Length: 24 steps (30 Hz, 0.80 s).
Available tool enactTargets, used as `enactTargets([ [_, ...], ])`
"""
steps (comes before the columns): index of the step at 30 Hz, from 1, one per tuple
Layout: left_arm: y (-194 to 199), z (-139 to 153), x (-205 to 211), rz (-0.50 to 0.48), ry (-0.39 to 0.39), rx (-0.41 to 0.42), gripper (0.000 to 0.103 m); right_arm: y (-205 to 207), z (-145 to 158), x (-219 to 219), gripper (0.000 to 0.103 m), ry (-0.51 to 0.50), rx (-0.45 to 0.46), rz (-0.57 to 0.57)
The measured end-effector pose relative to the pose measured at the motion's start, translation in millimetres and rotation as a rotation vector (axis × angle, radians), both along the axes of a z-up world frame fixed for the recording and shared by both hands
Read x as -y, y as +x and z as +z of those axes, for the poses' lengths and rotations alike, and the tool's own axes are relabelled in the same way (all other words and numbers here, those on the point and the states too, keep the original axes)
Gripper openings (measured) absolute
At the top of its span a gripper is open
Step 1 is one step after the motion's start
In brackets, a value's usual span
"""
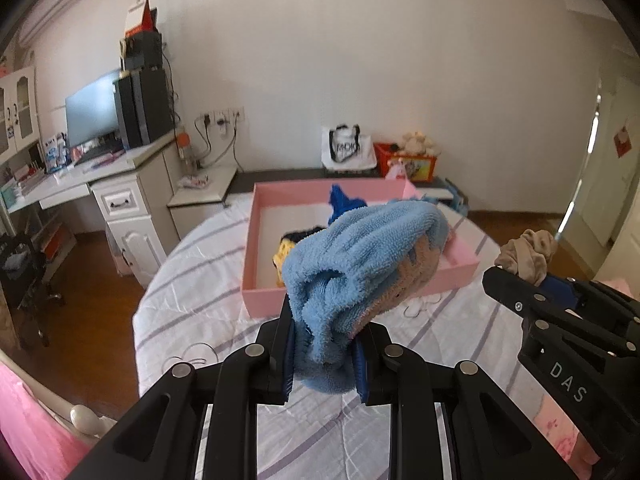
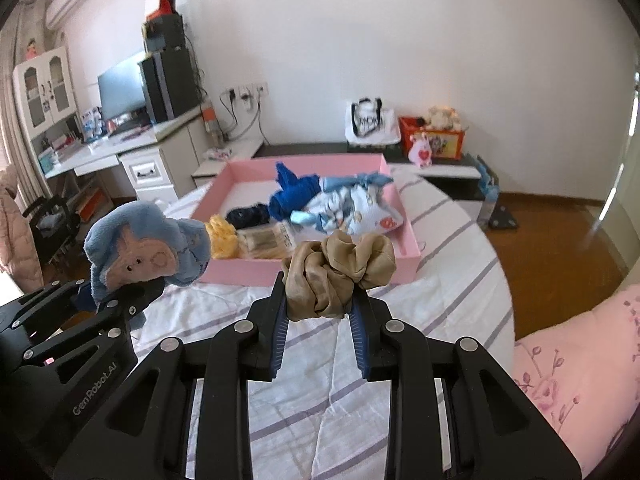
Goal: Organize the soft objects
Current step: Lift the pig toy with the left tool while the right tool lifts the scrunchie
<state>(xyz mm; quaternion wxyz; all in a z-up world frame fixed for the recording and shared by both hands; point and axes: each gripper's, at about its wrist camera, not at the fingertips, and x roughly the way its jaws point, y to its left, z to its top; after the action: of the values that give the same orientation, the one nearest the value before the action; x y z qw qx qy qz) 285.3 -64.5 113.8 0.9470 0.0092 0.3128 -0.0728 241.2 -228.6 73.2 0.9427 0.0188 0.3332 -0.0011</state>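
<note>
My left gripper [image 1: 324, 344] is shut on a fluffy light-blue cloth with a tan animal face [image 1: 360, 264], held above the bed; the same cloth [image 2: 144, 252] shows at the left of the right wrist view. Bunched beige fabric [image 2: 336, 276] sits squeezed in my right gripper [image 2: 320, 312], which is shut on it, and it also shows as a beige bunch [image 1: 528, 254] in the left wrist view. Ahead on the bed lies a pink tray [image 2: 404, 220] holding a blue garment [image 2: 296, 196], a patterned white cloth [image 2: 356, 208], a dark item [image 2: 248, 214] and a yellow knit piece [image 2: 222, 236].
The bed has a white sheet with purple stripes [image 2: 320, 364] and a pink floral pillow [image 2: 580, 368] at the right. A white desk with a monitor [image 2: 120, 88] stands left. A low dark shelf [image 2: 440, 160] behind the tray carries a bag and an orange box.
</note>
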Motion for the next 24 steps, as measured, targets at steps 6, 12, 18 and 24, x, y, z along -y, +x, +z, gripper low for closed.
enactTargets([
  [6,-42,21,-6,0.011,-0.008,0.093,0.02,-25,23,-6,0.026,-0.008,0.082,0.019],
  [12,-81,34,-11,0.008,-0.009,0.168,0.02,-45,40,-13,0.027,-0.023,0.154,0.032],
  [18,-115,34,-16,-0.007,-0.017,0.214,0.02,-64,53,-17,0.027,-0.038,0.216,0.043],
  [24,-136,29,-29,-0.012,-0.021,0.234,0.02,-75,60,-23,0.027,-0.049,0.253,0.048],
])
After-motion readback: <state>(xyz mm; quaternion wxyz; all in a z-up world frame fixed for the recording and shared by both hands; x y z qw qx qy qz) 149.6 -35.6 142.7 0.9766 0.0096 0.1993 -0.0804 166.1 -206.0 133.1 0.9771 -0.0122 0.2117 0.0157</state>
